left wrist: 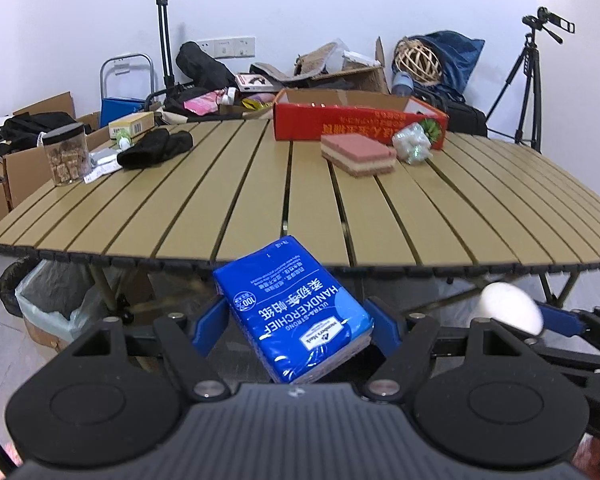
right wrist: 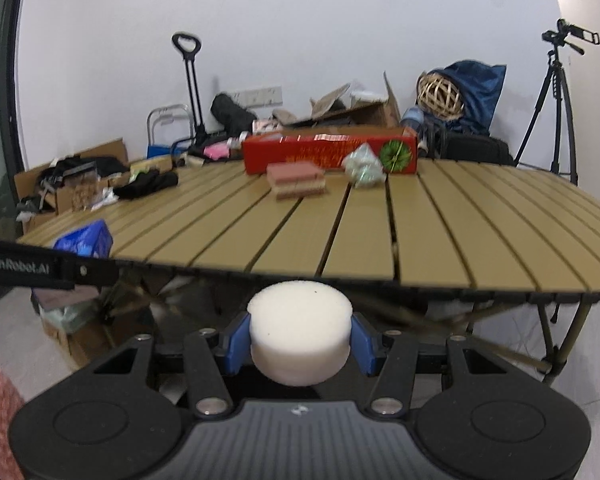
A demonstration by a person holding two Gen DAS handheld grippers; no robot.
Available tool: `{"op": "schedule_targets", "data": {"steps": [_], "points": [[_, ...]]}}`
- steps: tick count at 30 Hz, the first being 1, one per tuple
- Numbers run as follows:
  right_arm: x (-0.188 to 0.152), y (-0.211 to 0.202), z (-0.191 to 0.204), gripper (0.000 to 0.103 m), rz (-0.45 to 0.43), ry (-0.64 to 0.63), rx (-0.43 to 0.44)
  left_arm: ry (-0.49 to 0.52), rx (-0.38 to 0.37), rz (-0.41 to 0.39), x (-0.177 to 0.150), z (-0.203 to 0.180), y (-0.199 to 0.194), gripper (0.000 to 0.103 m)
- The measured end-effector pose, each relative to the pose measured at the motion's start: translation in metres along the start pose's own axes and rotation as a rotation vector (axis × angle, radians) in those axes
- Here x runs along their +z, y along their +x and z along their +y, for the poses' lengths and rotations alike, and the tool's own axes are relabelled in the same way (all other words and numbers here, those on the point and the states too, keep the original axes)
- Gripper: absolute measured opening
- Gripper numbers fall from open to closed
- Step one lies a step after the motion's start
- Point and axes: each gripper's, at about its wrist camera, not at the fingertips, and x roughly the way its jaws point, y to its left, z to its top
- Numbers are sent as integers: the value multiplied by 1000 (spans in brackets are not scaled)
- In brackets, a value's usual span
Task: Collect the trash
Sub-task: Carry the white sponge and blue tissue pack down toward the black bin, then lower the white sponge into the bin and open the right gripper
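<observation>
Both claws loaded, off the table's near edge

The left claw (left wrist: 296, 320) clamps a blue handkerchief pack (left wrist: 294, 310); the right claw (right wrist: 298, 334) clamps a white foam puck (right wrist: 299, 330). Both likely head for the lined bin (left wrist: 50, 304) at eight o'clock under the table (left wrist: 260, 200); a crumpled wrapper (left wrist: 412, 145) waits at one o'clock.

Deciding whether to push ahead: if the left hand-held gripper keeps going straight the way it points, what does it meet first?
Probably the near edge of the slatted table, met by the blue tissue pack held in the left hand-held gripper. Depth is unclear.
</observation>
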Motion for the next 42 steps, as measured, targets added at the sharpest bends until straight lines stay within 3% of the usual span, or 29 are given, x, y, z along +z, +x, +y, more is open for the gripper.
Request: {"op": "schedule_targets", "data": {"steps": [16,42], "points": [[-50,26,33,52,224,-72,12,-4,-17,114,-56,26,17,76],[-63,125,50,52,369,-42,22,-64,39,182,-71,69,67,76]]}}
